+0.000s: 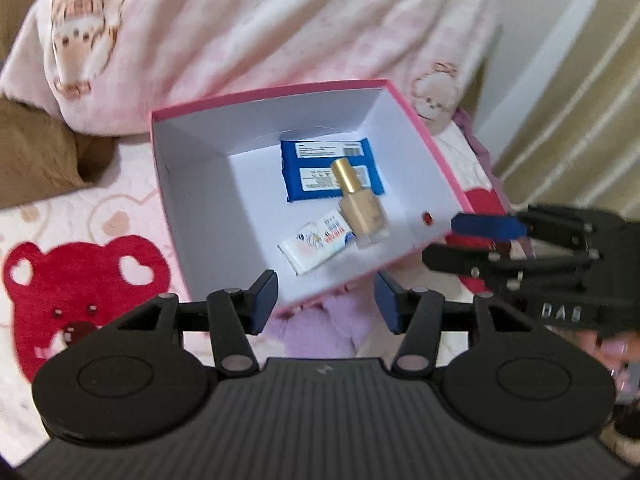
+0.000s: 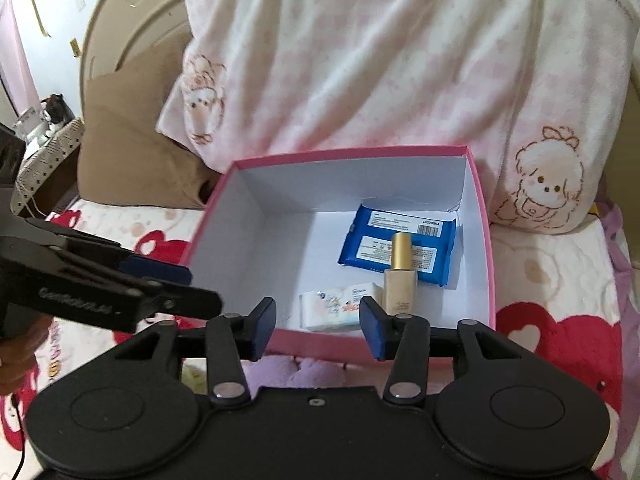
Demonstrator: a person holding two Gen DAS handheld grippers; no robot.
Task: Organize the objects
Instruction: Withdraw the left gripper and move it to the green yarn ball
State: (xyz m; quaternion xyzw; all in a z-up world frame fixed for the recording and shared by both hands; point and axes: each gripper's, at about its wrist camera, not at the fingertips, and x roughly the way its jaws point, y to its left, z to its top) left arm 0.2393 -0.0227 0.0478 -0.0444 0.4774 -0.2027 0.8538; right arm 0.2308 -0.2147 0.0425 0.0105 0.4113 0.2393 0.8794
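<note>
A pink box (image 1: 272, 94) (image 2: 352, 152) with a white inside stands open on the bed. In it lie a blue wipes packet (image 1: 304, 184) (image 2: 360, 256), a beige bottle with a gold cap (image 1: 362, 208) (image 2: 400, 276) resting partly on the packet, and a white tissue pack (image 1: 316, 246) (image 2: 332, 310). My left gripper (image 1: 326, 304) (image 2: 204, 290) hovers open at the box's near left edge, nothing between its blue pads. My right gripper (image 2: 318, 328) (image 1: 440, 240) is open too, above the near right side, also holding nothing.
A pink-and-white quilt with puppy prints (image 2: 360, 60) is heaped behind the box. A brown pillow (image 2: 132, 160) lies to the left. The sheet shows red bears (image 1: 80, 280). Lilac plush fabric (image 1: 320, 328) pokes out under the box's near edge. A striped curtain (image 1: 580, 100) hangs right.
</note>
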